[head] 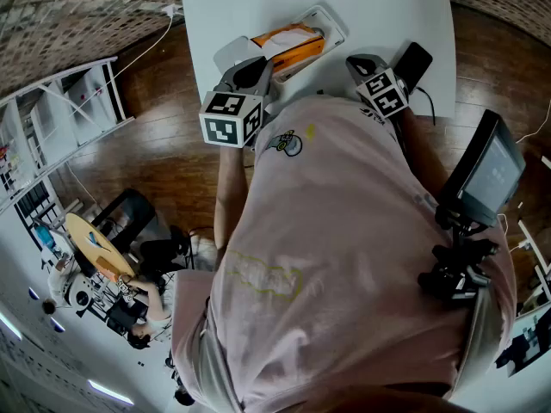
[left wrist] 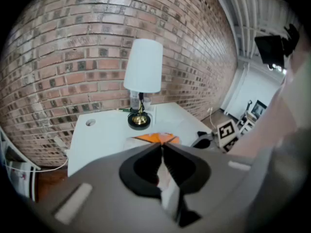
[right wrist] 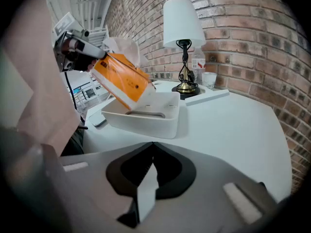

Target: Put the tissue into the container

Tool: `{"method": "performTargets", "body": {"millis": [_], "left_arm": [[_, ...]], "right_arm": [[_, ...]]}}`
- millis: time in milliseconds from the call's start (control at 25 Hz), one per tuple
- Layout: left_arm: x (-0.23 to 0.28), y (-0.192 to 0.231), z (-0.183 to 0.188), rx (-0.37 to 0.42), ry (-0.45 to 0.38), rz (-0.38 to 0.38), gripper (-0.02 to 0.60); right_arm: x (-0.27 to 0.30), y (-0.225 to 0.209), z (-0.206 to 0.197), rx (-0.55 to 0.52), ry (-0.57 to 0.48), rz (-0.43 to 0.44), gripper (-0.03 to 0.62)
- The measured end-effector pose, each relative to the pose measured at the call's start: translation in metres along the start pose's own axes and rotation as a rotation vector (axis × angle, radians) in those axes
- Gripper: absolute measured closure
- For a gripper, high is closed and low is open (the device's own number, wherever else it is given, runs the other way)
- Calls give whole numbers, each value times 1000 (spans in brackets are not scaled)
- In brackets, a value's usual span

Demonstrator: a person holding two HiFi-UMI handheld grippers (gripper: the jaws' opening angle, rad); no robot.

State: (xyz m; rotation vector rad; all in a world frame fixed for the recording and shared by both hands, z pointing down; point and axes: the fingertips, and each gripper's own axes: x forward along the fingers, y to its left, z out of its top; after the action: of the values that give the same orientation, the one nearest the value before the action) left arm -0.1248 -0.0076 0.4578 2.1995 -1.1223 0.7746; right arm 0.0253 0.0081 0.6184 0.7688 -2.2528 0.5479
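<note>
An orange tissue pack (right wrist: 124, 84) leans tilted, its lower end inside the white container (right wrist: 146, 115) on the white table (right wrist: 233, 125). My left gripper (right wrist: 73, 47) is shut on the pack's upper end, where clear wrapping bunches up. In the left gripper view its jaws (left wrist: 161, 147) are nearly together, with the orange pack (left wrist: 156, 138) just past the tips. From the head view the left gripper (head: 263, 63) sits at the container (head: 331, 26) with the pack (head: 288, 46) in it. My right gripper (right wrist: 153, 144) is shut and holds nothing, low over the table to the right of the container (head: 366, 63).
A lamp (right wrist: 183, 38) with a white shade stands by the brick wall behind the container, with a glass (right wrist: 209, 79) and a flat white slab (right wrist: 206, 96) beside it. A black device (head: 413, 63) lies near the right gripper. A monitor on a stand (head: 491, 170) is at my right.
</note>
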Motion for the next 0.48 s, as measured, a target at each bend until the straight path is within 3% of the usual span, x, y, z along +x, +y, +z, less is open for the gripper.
{"method": "performTargets", "body": {"millis": [200, 480], "left_arm": [[-40, -12, 52, -55, -164, -74, 560], [-78, -26, 118, -35, -349, -108, 558]], "right_arm": [[0, 1, 2, -8, 1, 1, 591], [0, -1, 3, 7, -7, -3, 591]]}}
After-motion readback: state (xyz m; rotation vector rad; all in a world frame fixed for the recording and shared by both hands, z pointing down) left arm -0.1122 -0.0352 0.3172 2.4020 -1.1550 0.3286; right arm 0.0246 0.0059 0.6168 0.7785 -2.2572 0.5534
